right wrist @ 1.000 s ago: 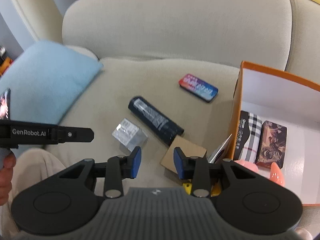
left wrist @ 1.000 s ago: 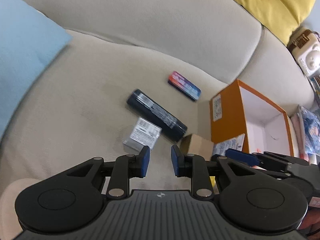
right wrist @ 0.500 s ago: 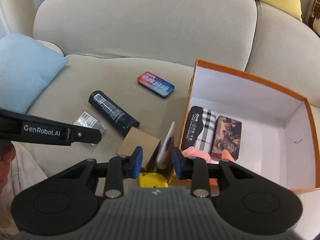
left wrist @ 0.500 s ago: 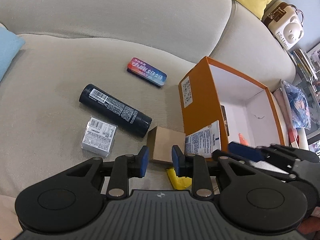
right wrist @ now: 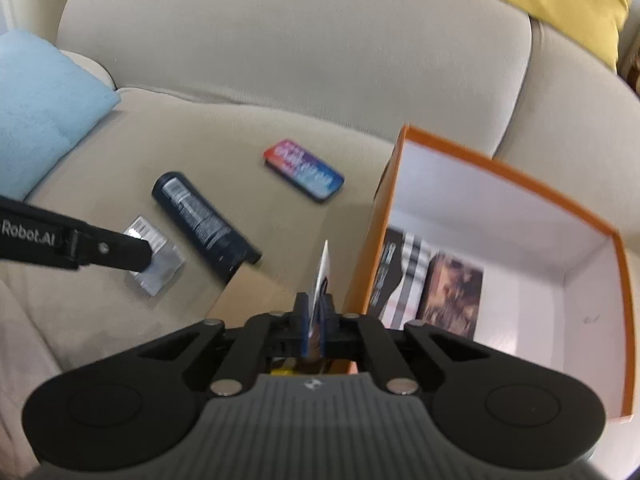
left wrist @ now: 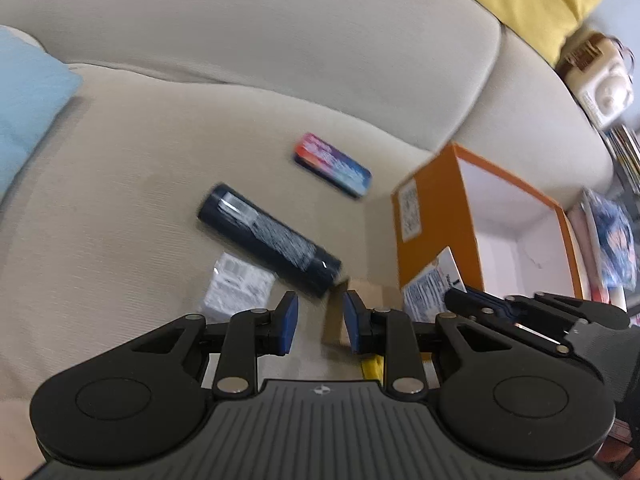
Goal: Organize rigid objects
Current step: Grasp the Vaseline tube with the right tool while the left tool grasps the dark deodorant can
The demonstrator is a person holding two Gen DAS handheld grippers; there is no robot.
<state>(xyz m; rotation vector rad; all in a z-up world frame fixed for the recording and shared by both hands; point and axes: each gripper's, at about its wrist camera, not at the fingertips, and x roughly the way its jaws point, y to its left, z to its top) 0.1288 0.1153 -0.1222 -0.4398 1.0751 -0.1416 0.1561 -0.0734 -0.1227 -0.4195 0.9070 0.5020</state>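
Right wrist view, nearest the camera: the right gripper [right wrist: 315, 322] has just closed its jaws on a thin flat packet [right wrist: 323, 276], which stands on edge between the pads just outside the near wall of the orange box [right wrist: 516, 184]. Half a second earlier the same packet stood between parted jaws, so this marks the change from approach to grasp. The packet can now probably be lifted over the wall into the box, where two patterned cases [right wrist: 424, 276] already lie.

Left wrist view: the left gripper [left wrist: 316, 322] hovers with its jaws partly open and nothing between them, above the sofa seat [left wrist: 120, 200] beside the box.

Farther from the box on the seat, still to be sorted: a brown cardboard box [right wrist: 256, 292] just beside the packet, then a dark cylindrical bottle [right wrist: 204, 226], a small clear-wrapped pack [right wrist: 158, 258] near the left gripper's finger, and beyond them a red-and-blue tin [right wrist: 304, 170].
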